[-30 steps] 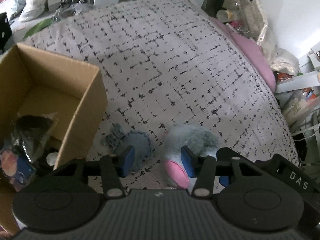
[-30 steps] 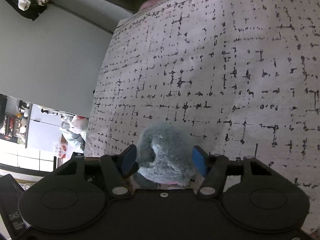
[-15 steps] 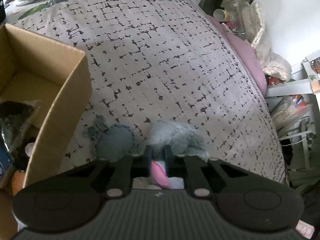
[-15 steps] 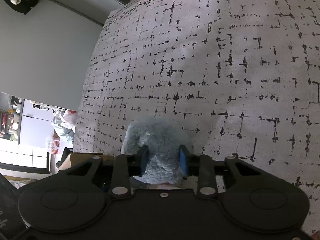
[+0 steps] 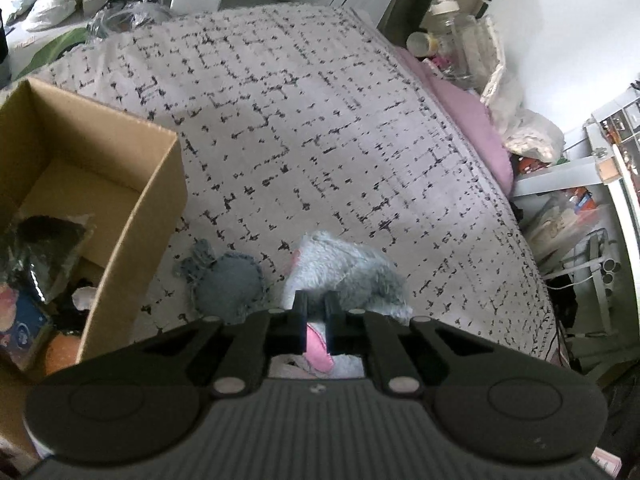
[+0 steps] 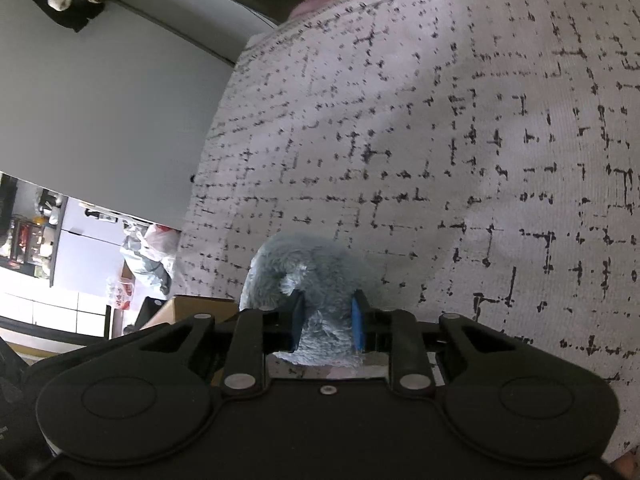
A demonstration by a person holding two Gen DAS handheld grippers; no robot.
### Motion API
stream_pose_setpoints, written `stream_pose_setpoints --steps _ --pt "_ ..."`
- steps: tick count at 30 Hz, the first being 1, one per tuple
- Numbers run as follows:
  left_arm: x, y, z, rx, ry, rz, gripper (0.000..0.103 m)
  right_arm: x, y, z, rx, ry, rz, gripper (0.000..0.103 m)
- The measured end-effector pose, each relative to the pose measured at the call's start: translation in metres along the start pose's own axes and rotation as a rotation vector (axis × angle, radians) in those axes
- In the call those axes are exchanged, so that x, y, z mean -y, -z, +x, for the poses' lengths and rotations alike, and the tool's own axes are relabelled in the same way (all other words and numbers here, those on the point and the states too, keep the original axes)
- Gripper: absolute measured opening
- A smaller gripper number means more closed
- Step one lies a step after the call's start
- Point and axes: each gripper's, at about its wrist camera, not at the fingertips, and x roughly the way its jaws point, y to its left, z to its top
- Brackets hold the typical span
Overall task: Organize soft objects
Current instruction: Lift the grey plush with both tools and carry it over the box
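Both tongs (image 5: pixel 314 312) (image 6: pixel 327 322) pinching plush toy (image 5: pixel 344 272), orientation unclear

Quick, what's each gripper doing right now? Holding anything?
Left gripper: shut on the pink part of the plush toy.
Right gripper: jaws closing, squeezing the plush toy's grey fur.

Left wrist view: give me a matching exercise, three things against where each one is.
Things:
1. grey plush toy
2. grey knitted pouch
3. dark plastic packet

Places:
A. inside the cardboard box
B. pinched in the left tongs
C. lying on the bedspread between box and plush

Pairs: 1-B, 2-C, 3-A
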Motion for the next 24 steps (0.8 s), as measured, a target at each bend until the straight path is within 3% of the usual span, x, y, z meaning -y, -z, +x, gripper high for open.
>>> stream_pose_setpoints --steps 12,24 --pt "0.006 -0.003 -0.038 0.075 0.000 0.037 0.007 -0.024 0.003 -0.023 0.047 -0.083 -0.041 0.024" --pt "-0.015 -0.013 -0.084 0.141 -0.020 0.039 0.007 -0.072 0.022 -0.028 0.056 -0.135 -0.150 0.024"
